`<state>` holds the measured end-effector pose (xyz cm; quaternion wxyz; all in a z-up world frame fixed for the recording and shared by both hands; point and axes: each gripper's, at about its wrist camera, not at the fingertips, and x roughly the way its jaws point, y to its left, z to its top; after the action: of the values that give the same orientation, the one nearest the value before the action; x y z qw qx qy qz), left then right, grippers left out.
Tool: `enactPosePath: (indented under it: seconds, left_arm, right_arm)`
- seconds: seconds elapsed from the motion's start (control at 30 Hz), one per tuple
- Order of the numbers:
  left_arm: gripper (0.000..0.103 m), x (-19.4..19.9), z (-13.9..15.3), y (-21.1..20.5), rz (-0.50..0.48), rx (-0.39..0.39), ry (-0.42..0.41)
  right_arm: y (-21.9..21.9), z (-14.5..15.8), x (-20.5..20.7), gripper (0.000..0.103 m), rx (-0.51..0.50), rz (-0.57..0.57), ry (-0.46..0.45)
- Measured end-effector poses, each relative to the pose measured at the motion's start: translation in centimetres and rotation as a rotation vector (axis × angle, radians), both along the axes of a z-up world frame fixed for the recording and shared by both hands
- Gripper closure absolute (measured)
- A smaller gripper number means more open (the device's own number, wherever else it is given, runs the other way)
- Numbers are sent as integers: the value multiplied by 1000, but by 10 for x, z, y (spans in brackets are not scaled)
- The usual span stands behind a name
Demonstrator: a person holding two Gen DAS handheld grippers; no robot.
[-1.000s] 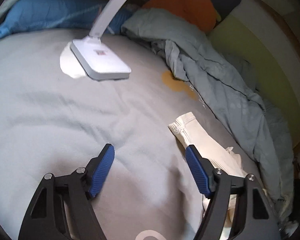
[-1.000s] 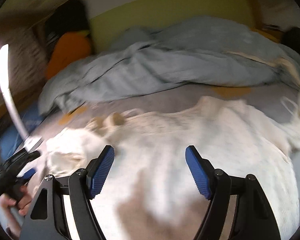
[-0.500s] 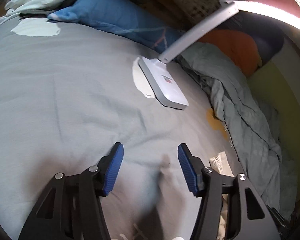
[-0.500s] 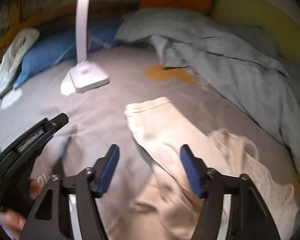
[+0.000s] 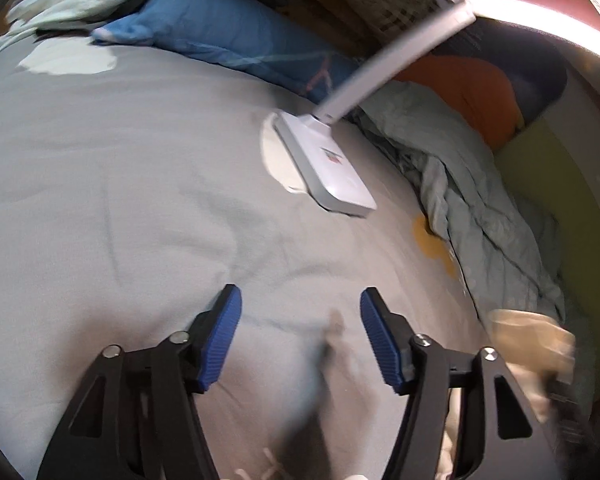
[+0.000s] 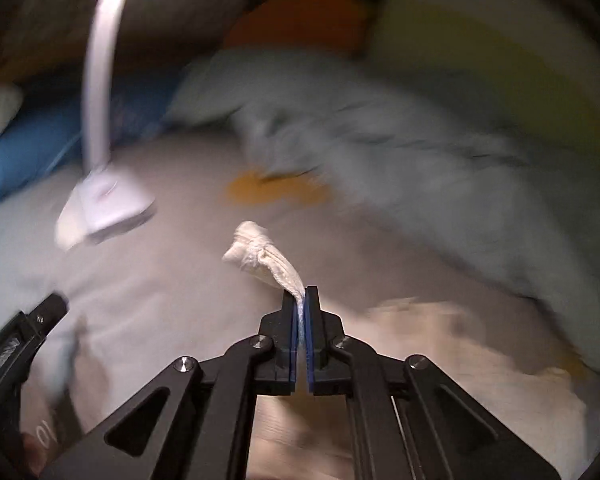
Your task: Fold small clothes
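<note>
On the grey bedsheet (image 5: 140, 200), the cream garment (image 6: 266, 258) was pinched by the closed right gripper (image 6: 300, 296), trailing ahead; the left gripper (image 5: 300, 336), opening and empty, was held leftward.

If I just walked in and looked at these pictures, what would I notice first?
Probably the right gripper, pinched shut on a bunched end of the cream garment, low in the middle of its view. Next, the white desk lamp standing on the grey bedsheet, with the blue pillow behind it. The left gripper has nothing between its blue pads, and its jaws are opening.
</note>
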<state>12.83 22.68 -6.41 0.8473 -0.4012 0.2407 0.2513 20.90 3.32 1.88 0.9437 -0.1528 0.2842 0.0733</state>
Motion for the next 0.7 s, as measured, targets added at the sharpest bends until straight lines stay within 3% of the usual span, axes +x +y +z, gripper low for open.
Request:
enactPosePath:
  seconds: [0.03,0.17,0.23,0.3,0.37,0.43,0.47,0.53,0.63,0.7]
  left_arm:
    - [41,3,1,-3,-37,4,-3]
    - [41,24,8,-34,-331,7,-78]
    - [41,28,21,-61,-481,77,-132]
    - [41,26,34,-92,-598,206,-166]
    - [39,28,36,-113,-673,272,-147]
    - [40,38,30,-125,-660,326,-44]
    - [40,43,26,-126,-645,327,2]
    - [40,47,21,-122,-666,280,3]
    - [40,53,11,-129,-797,209,6]
    - [42,59,8,-140,-863,225,32]
  right_arm:
    - [-21,11,-8,101,5,-47,-25]
    - [-117,42,-39,101,41,-245,-106]
    - [-164,42,-50,101,39,-361,-109]
    - [-209,30,-60,101,66,-463,-69]
    - [-247,13,-72,101,142,-525,-12]
    - [-281,-11,-86,101,214,-593,52]
    - [-293,-21,-93,101,247,-616,71]
    - [-315,-35,-107,101,329,-632,103]
    - [-327,-40,-111,101,383,-618,140]
    - [-327,-32,-113,101,409,-585,112]
